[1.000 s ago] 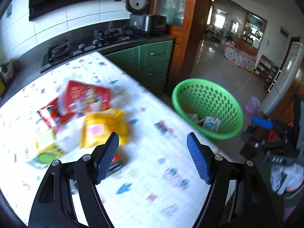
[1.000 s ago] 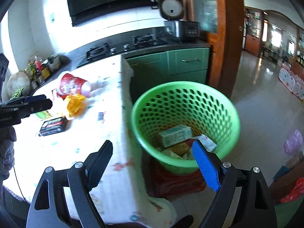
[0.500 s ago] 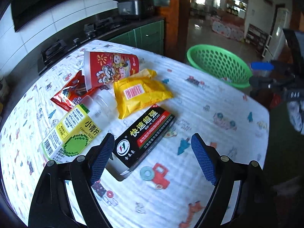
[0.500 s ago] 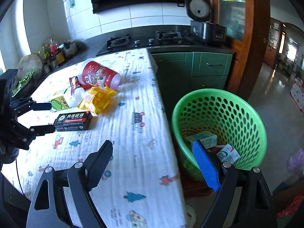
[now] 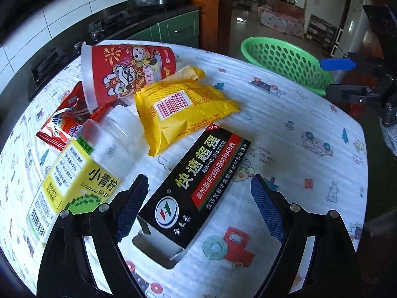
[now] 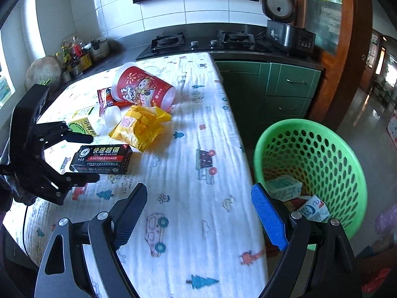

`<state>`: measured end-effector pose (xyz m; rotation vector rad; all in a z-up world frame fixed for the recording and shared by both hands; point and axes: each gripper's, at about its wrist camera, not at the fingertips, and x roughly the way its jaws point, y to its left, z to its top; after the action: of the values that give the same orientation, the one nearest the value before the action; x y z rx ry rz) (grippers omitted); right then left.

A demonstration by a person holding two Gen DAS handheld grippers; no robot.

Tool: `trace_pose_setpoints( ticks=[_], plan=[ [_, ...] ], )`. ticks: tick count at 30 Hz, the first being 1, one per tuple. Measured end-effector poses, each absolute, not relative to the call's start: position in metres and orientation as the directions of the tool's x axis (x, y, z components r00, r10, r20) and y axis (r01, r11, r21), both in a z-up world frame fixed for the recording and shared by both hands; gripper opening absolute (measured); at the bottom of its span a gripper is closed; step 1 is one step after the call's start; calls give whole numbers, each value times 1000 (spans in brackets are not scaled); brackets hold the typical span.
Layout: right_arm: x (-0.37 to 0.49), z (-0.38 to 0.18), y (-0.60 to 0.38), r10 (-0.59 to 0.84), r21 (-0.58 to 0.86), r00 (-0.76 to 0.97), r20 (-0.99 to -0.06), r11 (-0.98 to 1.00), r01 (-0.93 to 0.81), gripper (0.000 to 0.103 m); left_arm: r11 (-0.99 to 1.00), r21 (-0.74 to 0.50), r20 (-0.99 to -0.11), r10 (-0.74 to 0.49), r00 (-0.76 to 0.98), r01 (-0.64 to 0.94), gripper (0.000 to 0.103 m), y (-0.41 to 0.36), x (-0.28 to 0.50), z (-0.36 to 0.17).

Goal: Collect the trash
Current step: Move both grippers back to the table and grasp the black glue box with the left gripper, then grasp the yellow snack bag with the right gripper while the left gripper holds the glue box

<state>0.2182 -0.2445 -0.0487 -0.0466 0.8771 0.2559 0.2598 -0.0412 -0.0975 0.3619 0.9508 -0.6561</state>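
A black carton lies on the patterned tablecloth between the open jaws of my left gripper. Behind it lie a yellow packet, a plastic bottle with a yellow-green label, a red wrapper and a red cup on its side. My right gripper is open and empty above the table's near edge. The green basket stands on the floor to the right and holds several cartons.
A dark counter with a gas hob and a rice cooker runs behind the table. Green cabinets stand below it. Jars and pots sit at the far left.
My left gripper has swung from the basket side to the trash pile and come down around the black carton. My right gripper has pulled back from over the basket towards the table edge.
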Motion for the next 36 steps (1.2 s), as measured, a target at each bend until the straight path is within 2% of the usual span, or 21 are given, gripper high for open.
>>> trace_pose_setpoints(
  ticks=[9, 11, 16, 20, 30, 36],
  plan=[
    [235, -51, -232, 212, 55, 598, -773, 961, -270, 83, 737, -13, -845, -370, 387, 676, 80, -49, 261, -107],
    [237, -51, -230, 218, 58, 596, -773, 959, -276, 83, 738, -14, -843, -372, 389, 675, 71, -48, 261, -106],
    [243, -52, -226, 232, 66, 587, -775, 955, -290, 83, 752, -15, -838, -369, 402, 659, 56, -46, 256, -102],
    [248, -53, -220, 255, 83, 575, -777, 948, -308, 83, 780, -13, -842, -346, 414, 626, 49, -38, 248, -99],
    [273, -58, -185, 335, 129, 534, -777, 914, -386, 83, 832, -25, -843, -315, 435, 554, 47, -7, 231, -88],
    [301, -66, -165, 390, 159, 496, -776, 882, -444, 90, 848, -19, -850, -292, 438, 529, 47, 11, 221, -86]
  ],
)
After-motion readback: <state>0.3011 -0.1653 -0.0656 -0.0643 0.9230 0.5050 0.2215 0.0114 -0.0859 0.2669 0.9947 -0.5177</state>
